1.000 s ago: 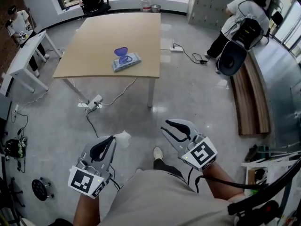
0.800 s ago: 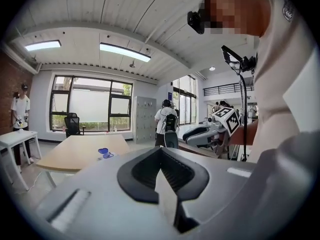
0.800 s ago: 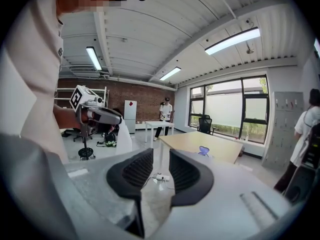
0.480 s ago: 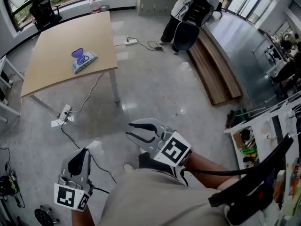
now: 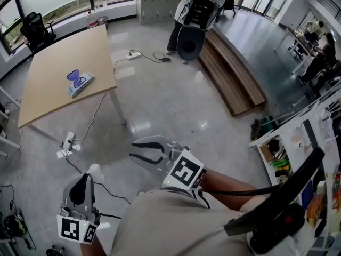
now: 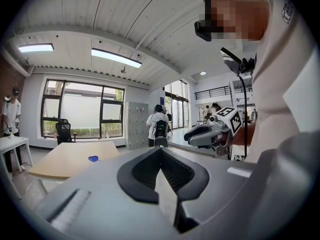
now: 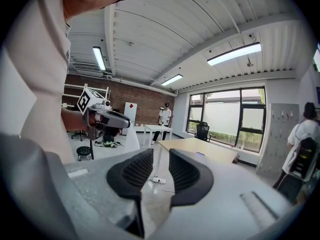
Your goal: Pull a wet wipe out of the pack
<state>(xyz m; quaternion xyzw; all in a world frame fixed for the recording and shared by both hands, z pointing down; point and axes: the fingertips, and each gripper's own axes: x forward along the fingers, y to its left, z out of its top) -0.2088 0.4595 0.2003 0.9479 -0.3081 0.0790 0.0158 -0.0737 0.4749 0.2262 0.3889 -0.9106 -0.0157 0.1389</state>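
Grey office floor (image 5: pixel 176 105), table (image 5: pixel 48 89) far left, pack (image 5: pixel 81 84) lying on it with blue lid up, well apart from both grippers. Right gripper (image 5: pixel 134 151) near centre, jaws parted, nothing between. Left gripper (image 5: pixel 88 175) near left, clenched on a white wipe (image 5: pixel 94 169)

Wipe pack (image 5: pixel 80 83) lies on the table (image 5: pixel 56 63), beyond the left tool (image 5: pixel 88 174)
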